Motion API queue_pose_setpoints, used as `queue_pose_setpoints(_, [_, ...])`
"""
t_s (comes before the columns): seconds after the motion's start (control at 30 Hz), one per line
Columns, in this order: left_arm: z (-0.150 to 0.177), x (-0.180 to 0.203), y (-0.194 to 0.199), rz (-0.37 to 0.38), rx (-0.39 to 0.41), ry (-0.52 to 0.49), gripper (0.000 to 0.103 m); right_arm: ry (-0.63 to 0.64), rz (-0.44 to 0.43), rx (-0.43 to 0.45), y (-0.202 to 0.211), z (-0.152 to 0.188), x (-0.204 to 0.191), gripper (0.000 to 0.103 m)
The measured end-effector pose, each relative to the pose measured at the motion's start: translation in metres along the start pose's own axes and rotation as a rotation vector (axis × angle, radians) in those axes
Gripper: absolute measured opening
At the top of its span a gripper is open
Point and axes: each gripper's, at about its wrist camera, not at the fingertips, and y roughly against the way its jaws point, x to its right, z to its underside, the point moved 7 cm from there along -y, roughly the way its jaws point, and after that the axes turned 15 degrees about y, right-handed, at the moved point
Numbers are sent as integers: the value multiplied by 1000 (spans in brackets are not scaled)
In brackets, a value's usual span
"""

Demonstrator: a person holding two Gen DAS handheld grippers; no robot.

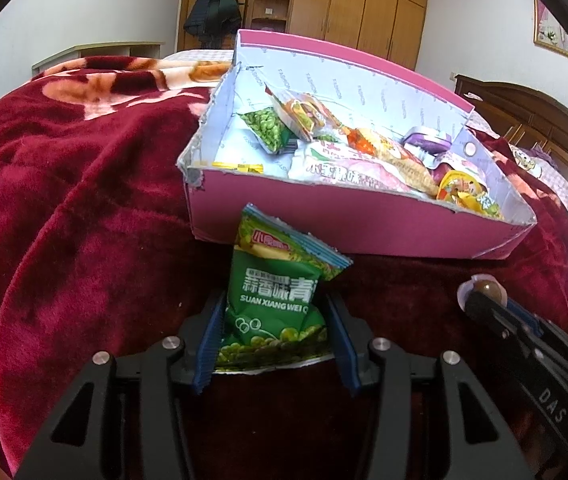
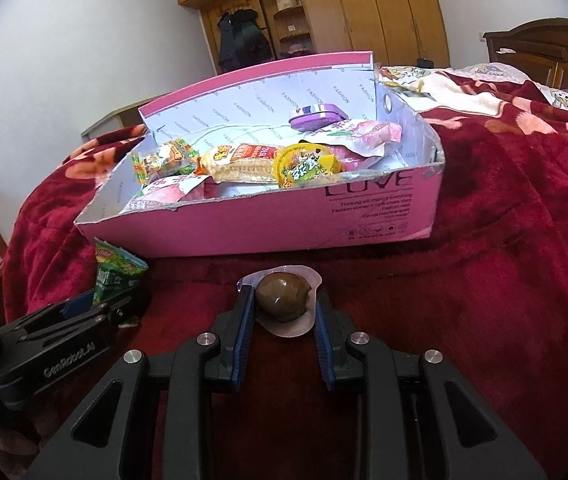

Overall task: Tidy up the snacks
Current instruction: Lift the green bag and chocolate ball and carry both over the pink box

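Left claw [image 1: 276, 320]: clamped on one green pea packet [image 1: 280, 292], packet upright between the blue pads [image 1: 212, 344], its crimped top edge leaning toward the pink box [image 1: 344, 232] just ahead; Chinese print and "SUAN XIANG WEI" on the dark green face, pea picture along the bottom

Right claw [image 2: 284, 312]: closed on one sealed brown egg [image 2: 283, 297], glossy, domed, set in a clear plastic blister with a pale flange; pads [image 2: 244, 320] pressing the flange from both sides; pink box directly ahead, near but apart

Seen only from the left wrist: a second green pea packet [image 1: 268, 128] inside the box at its far left end; small yellow item [image 1: 244, 168] against the near wall, too little showing to name; framed picture [image 1: 556, 32] on the wall, upper right

Seen only from the right wrist: print on the box's outer wall, "LOVE" with small lines beneath; left claw side-on at lower left, with the held packet reduced to a green corner

Seen from both: wooden wardrobe [image 2: 364, 8] behind the box; dark coat [image 2: 240, 40] hanging beside it; red floral blanket [image 2: 504, 240] under everything

Box contents, counted where legible: one purple tin [image 2: 316, 114] at the far side; one yellow jelly cup [image 2: 308, 166] near the front wall; one long corn-coloured wrapped bar [image 2: 240, 164]; one orange-green striped packet [image 2: 164, 160]; two or more pink-white packets [image 2: 364, 136], exact count unclear

Claws: two; boxes: one
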Motion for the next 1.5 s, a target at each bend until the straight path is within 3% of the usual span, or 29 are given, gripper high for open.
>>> queue_pose_setpoints(0.87, [1,19,53,81,40,-19,48,19,-46,36,34,3,-15,29])
queue_pose_setpoints(1.5, [-29,51,69,122,116,-65,48,19,-26,115,59,-27,-4,29])
